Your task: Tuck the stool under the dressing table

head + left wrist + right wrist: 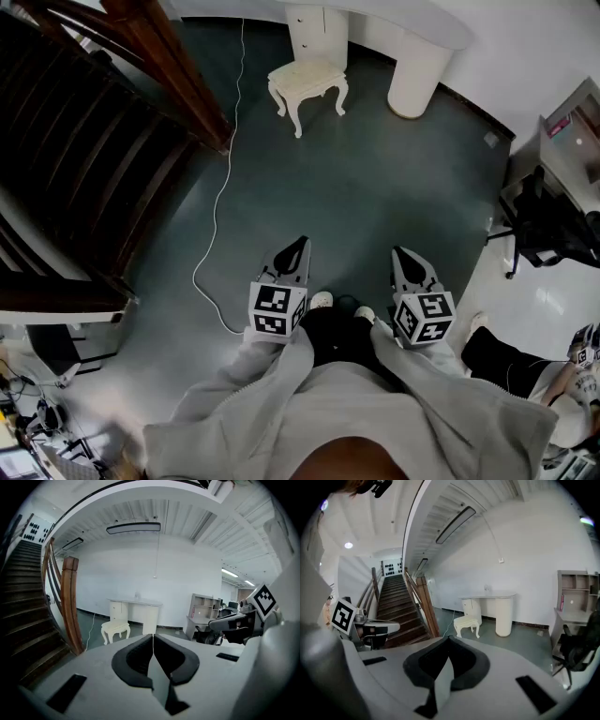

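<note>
A cream stool (pixel 307 86) with carved legs stands on the dark floor just in front of the white dressing table (pixel 394 23), outside its opening. It shows small and far off in the left gripper view as the stool (pixel 115 630) before the table (pixel 136 609), and in the right gripper view as the stool (pixel 467 624) beside the table (pixel 490 606). My left gripper (pixel 296 249) and right gripper (pixel 405 257) hang side by side near my body, well short of the stool, both shut and empty.
A dark wooden staircase (pixel 84 159) with a heavy newel post (pixel 183 70) fills the left. A white cable (pixel 223 178) trails across the floor from the table toward me. A black office chair (pixel 548 225) and a desk stand at the right. A second person sits at the lower right.
</note>
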### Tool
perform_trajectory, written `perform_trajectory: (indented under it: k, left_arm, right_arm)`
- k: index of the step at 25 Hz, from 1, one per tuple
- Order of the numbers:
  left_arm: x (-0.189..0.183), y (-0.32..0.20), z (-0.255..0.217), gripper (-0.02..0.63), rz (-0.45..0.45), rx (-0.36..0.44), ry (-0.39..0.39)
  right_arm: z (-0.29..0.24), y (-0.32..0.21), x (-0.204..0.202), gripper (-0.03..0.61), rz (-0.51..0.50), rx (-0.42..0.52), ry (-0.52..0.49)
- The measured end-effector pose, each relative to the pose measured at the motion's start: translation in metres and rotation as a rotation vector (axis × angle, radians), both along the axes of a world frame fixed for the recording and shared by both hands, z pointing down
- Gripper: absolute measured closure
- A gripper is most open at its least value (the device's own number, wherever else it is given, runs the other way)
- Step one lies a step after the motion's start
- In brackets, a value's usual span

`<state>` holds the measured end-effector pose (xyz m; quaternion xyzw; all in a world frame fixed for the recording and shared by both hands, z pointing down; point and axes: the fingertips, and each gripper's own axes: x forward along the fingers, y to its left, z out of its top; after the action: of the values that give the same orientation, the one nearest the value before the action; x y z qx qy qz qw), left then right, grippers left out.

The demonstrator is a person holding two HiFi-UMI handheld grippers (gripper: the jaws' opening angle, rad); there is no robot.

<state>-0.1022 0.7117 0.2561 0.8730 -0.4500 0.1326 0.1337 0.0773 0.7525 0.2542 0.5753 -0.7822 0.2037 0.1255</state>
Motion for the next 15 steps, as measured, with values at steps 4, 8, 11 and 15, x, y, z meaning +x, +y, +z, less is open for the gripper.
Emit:
perform_trajectory:
  k: [4, 8, 11, 15]
  left_arm:
    - [0.003, 0.014, -0.006, 0.595, -0.021, -0.001, 0.0]
    - [0.012, 0.026, -0.011, 0.595, -0.027, 0.014, -0.001]
    - [0.011, 0.028, -0.012, 0.595, -0.045, 0.022, -0.004]
    - [0.013, 0.03, -0.015, 0.595, -0.061, 0.034, -0.012]
  right_arm:
    - [-0.009, 0.013, -0.009, 0.529, -0.034, 0.009, -0.014]
    - [-0.007, 0.02, -0.007, 0.529, -0.033, 0.006, -0.025]
    - [-0.006, 0.019, -0.007, 0.529, -0.034, 0.004, -0.015]
    - [-0.006, 0.019, -0.003, 0.529, -0.047, 0.004, -0.01]
